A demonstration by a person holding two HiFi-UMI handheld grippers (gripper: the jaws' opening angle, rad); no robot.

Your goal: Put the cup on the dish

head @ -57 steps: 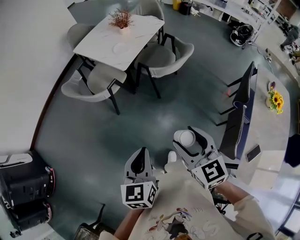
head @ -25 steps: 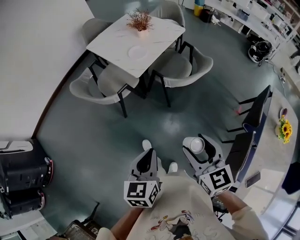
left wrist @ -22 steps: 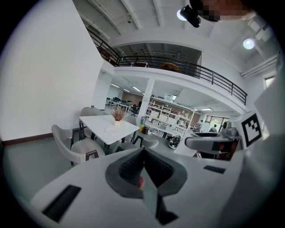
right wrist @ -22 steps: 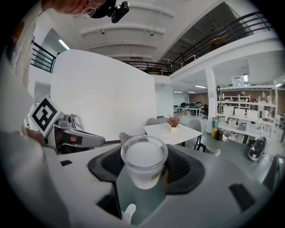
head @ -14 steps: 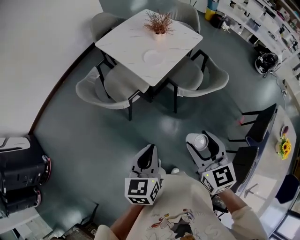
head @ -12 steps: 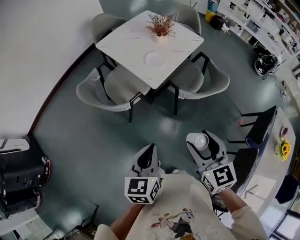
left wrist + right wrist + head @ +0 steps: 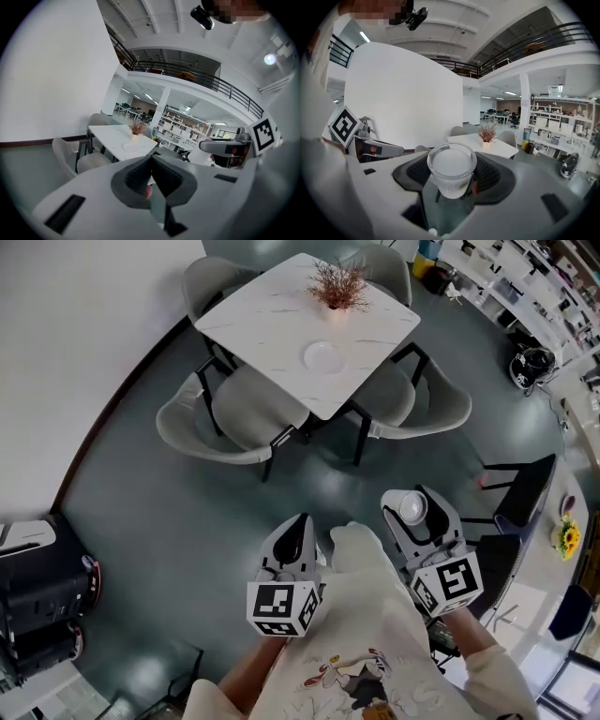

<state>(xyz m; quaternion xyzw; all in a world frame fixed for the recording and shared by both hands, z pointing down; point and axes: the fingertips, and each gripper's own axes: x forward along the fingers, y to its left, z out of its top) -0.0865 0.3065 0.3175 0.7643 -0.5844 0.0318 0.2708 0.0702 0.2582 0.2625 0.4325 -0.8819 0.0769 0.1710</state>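
Grey floor (image 7: pixel 178 512) lies under the person, well apart from the white table (image 7: pixel 267 320). The left gripper (image 7: pixel 300 524) has its jaws pressed together with nothing in them. Up ahead, the white dish (image 7: pixel 322 356) sits bare on the table, near a little dried plant (image 7: pixel 339 282). The right gripper (image 7: pixel 413 504) has its jaws closed round the see-through plastic cup (image 7: pixel 451 171), which stands upright. So the cup is picked up, but it is far from the dish. I think walking over and setting it down are left to do
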